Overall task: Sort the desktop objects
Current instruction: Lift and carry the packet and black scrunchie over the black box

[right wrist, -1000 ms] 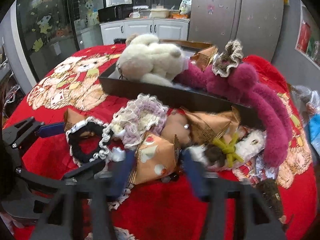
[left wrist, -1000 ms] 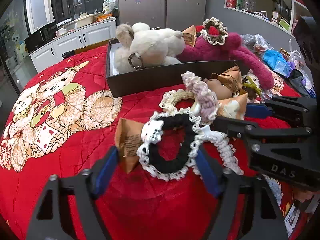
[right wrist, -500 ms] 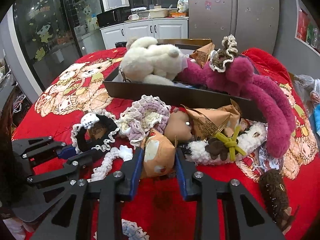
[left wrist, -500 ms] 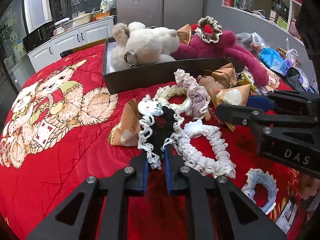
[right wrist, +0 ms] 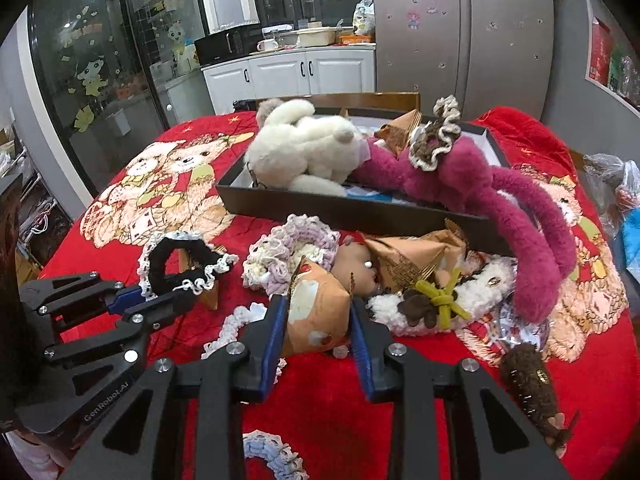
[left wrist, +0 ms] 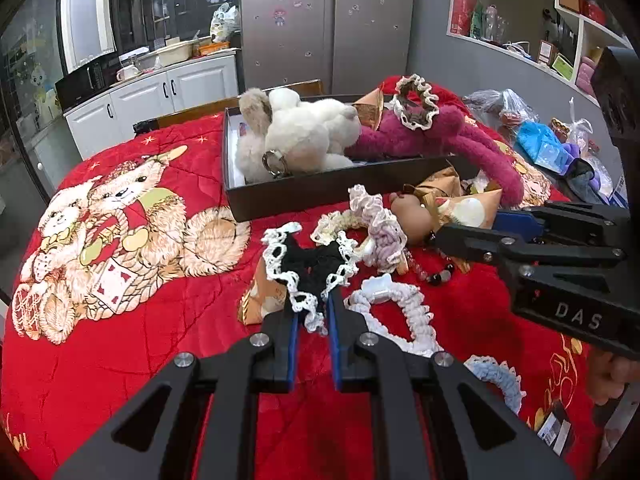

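My left gripper (left wrist: 311, 309) is shut on a black scrunchie with white lace trim (left wrist: 312, 266), lifted a little off the red blanket; it also shows in the right wrist view (right wrist: 176, 268). My right gripper (right wrist: 318, 312) is shut on a tan triangular snack packet (right wrist: 316, 308), raised slightly. A dark open box (left wrist: 320, 194) behind holds a white plush bear (left wrist: 304, 136) and a magenta plush toy (left wrist: 436, 136).
Loose items lie on the blanket: a lilac scrunchie (right wrist: 288, 256), a white one (left wrist: 400, 308), a pale blue one (left wrist: 498, 376), more tan packets (right wrist: 416, 256), a brown fuzzy clip (right wrist: 528, 380). Plastic bags (left wrist: 540, 140) sit at the far right.
The left gripper went from open around the black scrunchie to shut on it and lifted it. The right gripper tightened on the tan packet and raised it.
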